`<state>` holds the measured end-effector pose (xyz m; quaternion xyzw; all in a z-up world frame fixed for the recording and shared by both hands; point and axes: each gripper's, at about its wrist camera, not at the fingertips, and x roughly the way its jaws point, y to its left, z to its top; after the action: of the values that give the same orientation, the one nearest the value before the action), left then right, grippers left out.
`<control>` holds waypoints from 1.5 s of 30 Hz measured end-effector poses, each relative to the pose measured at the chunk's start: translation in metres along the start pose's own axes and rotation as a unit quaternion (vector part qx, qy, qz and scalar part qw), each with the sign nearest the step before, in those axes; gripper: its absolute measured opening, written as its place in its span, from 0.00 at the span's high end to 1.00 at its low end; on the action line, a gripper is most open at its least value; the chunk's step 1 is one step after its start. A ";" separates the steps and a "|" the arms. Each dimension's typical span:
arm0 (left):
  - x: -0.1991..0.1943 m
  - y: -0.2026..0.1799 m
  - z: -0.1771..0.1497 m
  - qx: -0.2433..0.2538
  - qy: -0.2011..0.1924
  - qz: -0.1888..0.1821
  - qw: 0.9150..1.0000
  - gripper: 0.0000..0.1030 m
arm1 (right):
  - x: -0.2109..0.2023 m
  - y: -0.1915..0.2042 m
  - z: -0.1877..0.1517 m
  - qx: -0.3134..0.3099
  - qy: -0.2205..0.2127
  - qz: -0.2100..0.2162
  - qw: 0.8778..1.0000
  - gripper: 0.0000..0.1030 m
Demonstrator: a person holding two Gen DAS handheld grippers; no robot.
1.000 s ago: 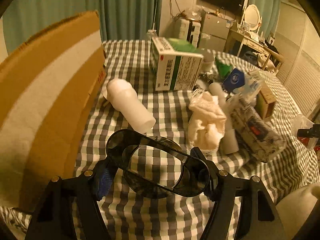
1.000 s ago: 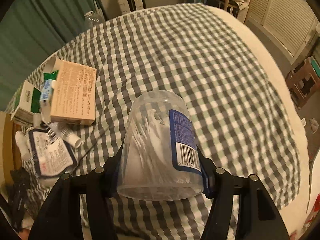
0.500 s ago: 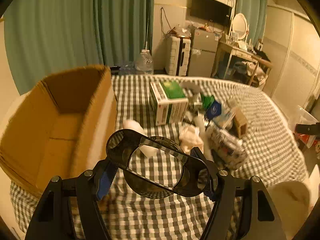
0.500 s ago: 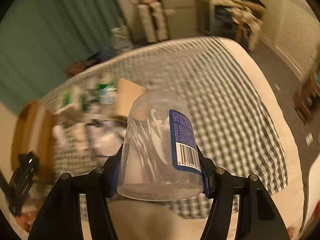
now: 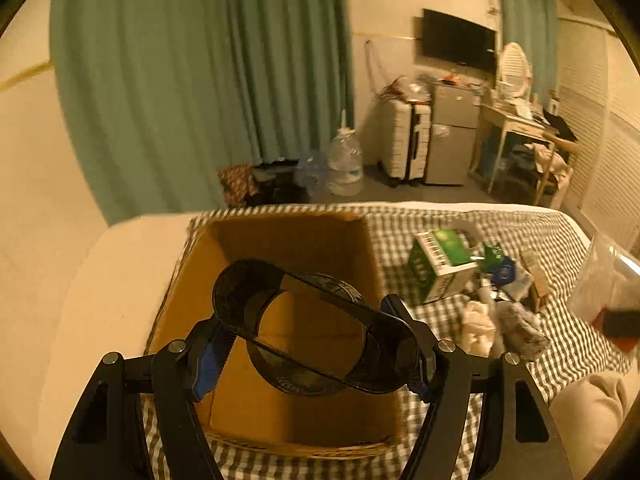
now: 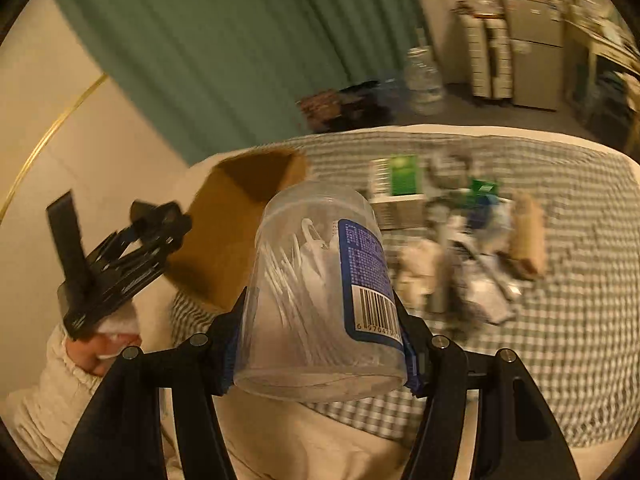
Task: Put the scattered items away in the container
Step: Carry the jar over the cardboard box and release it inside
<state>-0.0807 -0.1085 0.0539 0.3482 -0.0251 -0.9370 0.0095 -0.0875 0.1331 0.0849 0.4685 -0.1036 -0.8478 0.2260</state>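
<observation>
So your left gripper [image 5: 316, 344] is clamped on a dark, see-through plastic thing [image 5: 312, 320], a smoky oval band with a round ring set under it, and it spans the whole gap between the jaws, which stand fairly wide with the blue pads [image 5: 208, 354] pressed on its two ends. Directly below and ahead of those jaws sits the cardboard box [image 5: 296, 240], open at the top, plain brown inside, with nothing showing on the bit of floor you can see through the ring. Your right gripper [image 6: 320, 344] has a clear plastic tub [image 6: 316, 280] squeezed between its pads, jaws about half spread around it; the tub is packed with white sticks, looks like cotton swabs, and wears a blue label with a barcode on the side nearer the right jaw. Ahead and to the right of both sets of jaws is the rest of the pile [image 5: 492, 292] on the checked bedspread [image 5: 560, 344]: a green and white carton [image 5: 440, 268], a crumpled pale cloth, some blue and green packets, all a bit smeared by blur. From the right wrist view the box [image 6: 240, 220] is ahead and left of the tub, with your left hand [image 6: 96, 344] and its gripper beside it.
</observation>
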 end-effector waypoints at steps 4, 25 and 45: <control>0.015 0.022 -0.009 -0.014 0.010 0.015 1.000 0.29 | 0.032 0.035 0.000 -0.028 0.011 0.014 0.999 0.41; 0.085 0.091 -0.065 -0.060 0.081 0.036 0.994 0.23 | 0.174 0.094 0.039 -0.026 0.089 0.068 0.993 0.41; -0.014 0.017 -0.054 0.005 -0.052 0.013 0.999 0.00 | 0.001 0.050 0.010 -0.046 -0.244 -0.050 0.967 0.01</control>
<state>-0.0347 -0.1270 0.0235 0.2983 -0.0344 -0.9537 0.0187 -0.0819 0.0881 0.1089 0.2409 -0.0936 -0.9505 0.1726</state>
